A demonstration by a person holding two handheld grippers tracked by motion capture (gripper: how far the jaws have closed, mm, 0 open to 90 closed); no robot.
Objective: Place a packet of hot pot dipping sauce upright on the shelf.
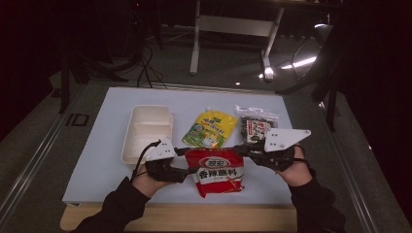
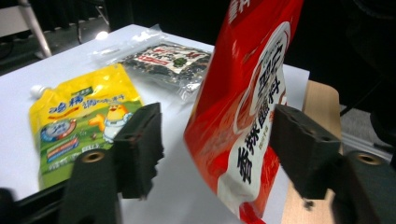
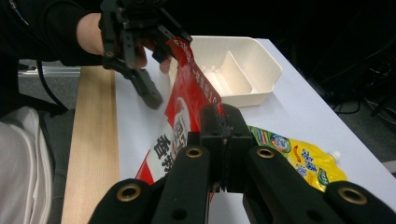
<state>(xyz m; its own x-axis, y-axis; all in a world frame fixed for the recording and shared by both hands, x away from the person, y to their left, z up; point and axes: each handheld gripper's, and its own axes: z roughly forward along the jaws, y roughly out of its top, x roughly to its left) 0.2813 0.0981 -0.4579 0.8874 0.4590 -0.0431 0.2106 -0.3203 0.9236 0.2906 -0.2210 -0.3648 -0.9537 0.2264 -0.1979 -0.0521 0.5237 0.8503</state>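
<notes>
A red snack packet with white lettering is held tilted above the white table top. My right gripper is shut on the packet's upper right edge; in the right gripper view its jaws pinch the red packet. My left gripper is open at the packet's left corner. In the left gripper view the red packet stands between the wide-apart pads, and neither pad presses on it. The left gripper also appears farther off in the right gripper view.
A white divided tray sits at the left. A yellow spouted pouch and a clear packet of dark seaweed lie behind the red packet. A wooden strip runs along the table's near edge.
</notes>
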